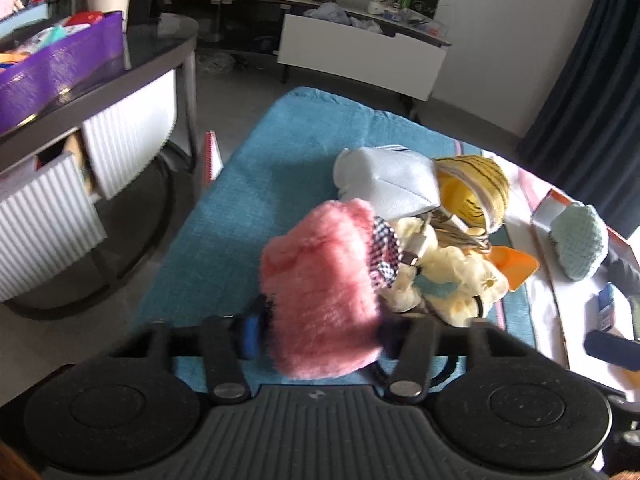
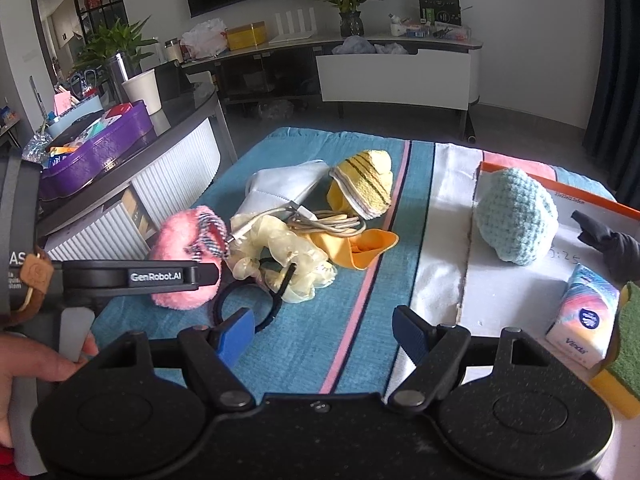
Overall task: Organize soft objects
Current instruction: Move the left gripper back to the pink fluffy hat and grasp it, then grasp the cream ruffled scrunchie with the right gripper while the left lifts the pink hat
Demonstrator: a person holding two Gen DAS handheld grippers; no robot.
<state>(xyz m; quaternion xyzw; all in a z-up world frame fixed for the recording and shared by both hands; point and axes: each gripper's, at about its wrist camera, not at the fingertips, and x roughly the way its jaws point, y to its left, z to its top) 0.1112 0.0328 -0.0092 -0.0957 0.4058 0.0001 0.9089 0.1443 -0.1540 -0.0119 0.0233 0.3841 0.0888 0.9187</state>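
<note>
A pink fluffy plush (image 1: pixel 320 292) lies at the near left of a heap on the teal towel (image 1: pixel 248 208). My left gripper (image 1: pixel 320 334) is shut on it, and its blue pad (image 1: pixel 249 336) presses into the fur. The right wrist view shows that gripper (image 2: pixel 200 276) from the side, over the same plush (image 2: pixel 180 248). Beyond the plush lie a cream ruffled piece (image 2: pixel 280 256), a pale blue mask (image 2: pixel 284 188), a yellow striped knit (image 2: pixel 364 184), an orange cloth (image 2: pixel 360 248) and a grey cable (image 2: pixel 332 222). My right gripper (image 2: pixel 322 334) stands open over bare towel, holding nothing.
A light blue crochet piece (image 2: pixel 516 216), a dark cloth (image 2: pixel 612 244), a tissue pack (image 2: pixel 580 316) and a sponge (image 2: pixel 624 344) sit on a white board (image 2: pixel 504 292) at right. A black hair ring (image 2: pixel 240 308) lies near my right gripper. A dark table with a purple tray (image 2: pixel 100 152) stands left.
</note>
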